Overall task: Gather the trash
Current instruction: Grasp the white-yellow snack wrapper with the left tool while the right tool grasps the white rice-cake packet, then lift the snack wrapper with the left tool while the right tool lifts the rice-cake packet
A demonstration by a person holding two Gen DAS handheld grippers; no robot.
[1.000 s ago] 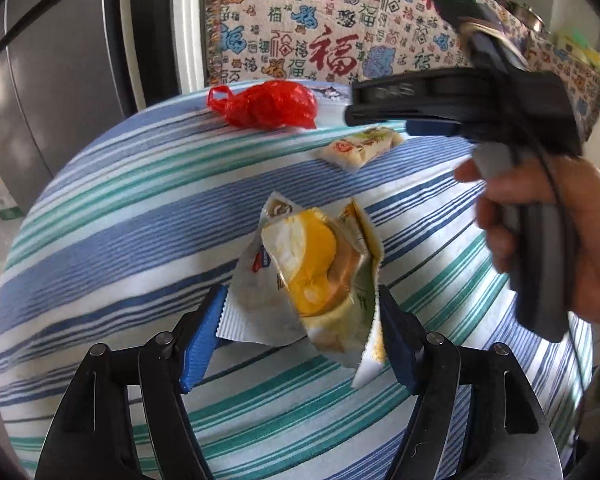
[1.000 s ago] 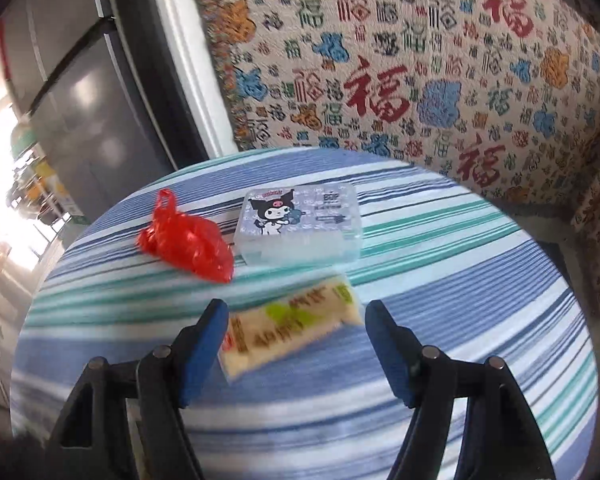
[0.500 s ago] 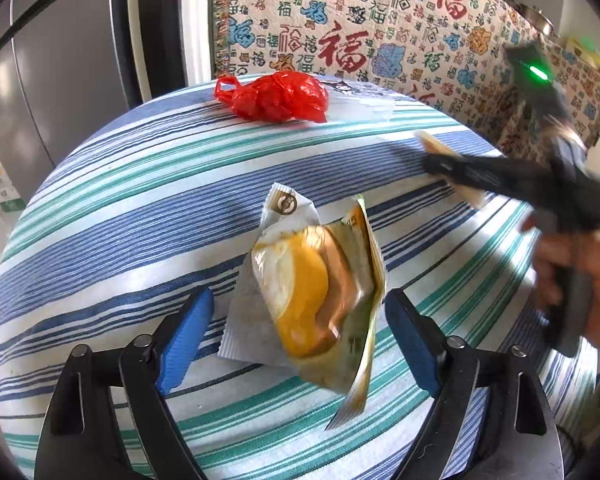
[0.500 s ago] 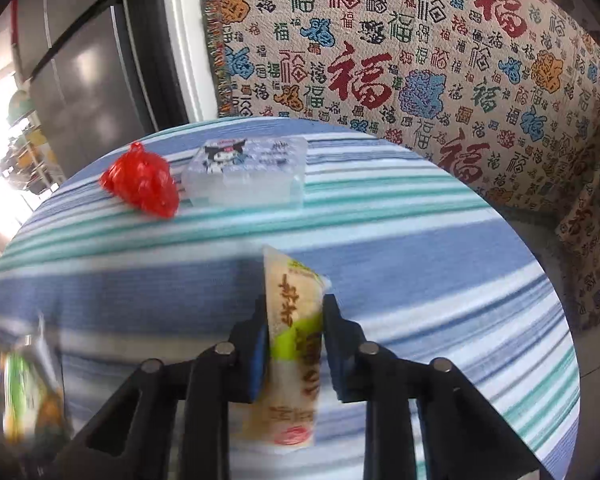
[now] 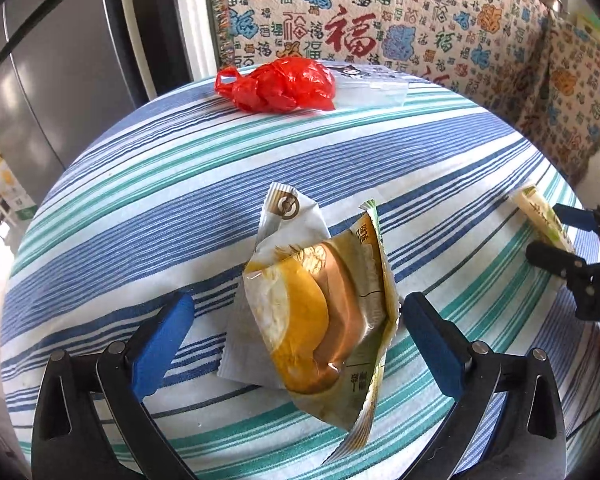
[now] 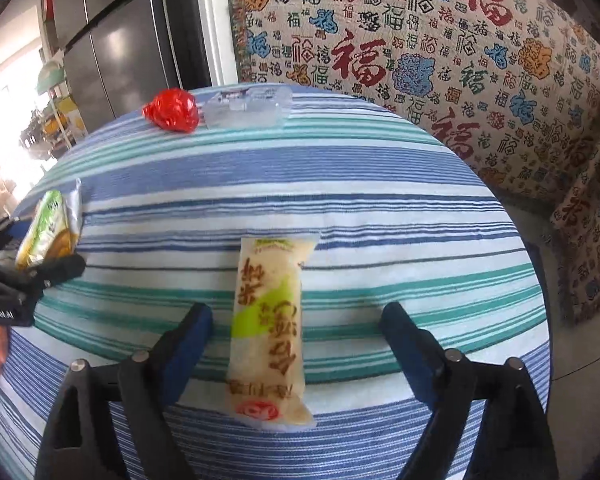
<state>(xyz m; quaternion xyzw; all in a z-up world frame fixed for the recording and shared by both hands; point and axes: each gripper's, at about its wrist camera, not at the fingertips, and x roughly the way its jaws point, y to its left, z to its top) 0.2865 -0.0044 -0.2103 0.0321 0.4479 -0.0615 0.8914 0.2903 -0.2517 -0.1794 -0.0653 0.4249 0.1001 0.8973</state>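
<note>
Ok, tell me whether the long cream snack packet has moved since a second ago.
Yes. The cream snack packet has moved away from the red bag, now lying lengthwise nearer the table edge between the right tool's opening jaws.

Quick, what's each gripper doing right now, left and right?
Left gripper: fingers opening, the torn yellow wrapper lies between them, not pinched.
Right gripper: fingers opening, the long snack packet lies between them, released.

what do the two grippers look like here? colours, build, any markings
Both match. The left gripper and the right gripper each have two black plastic arms with open cut-outs and silver pivot pins, ending in blue padded fingers. Seen from the other side, each body is matte black with small white lettering, too blurred to read. No cable or sleeve shows in either view.
</note>
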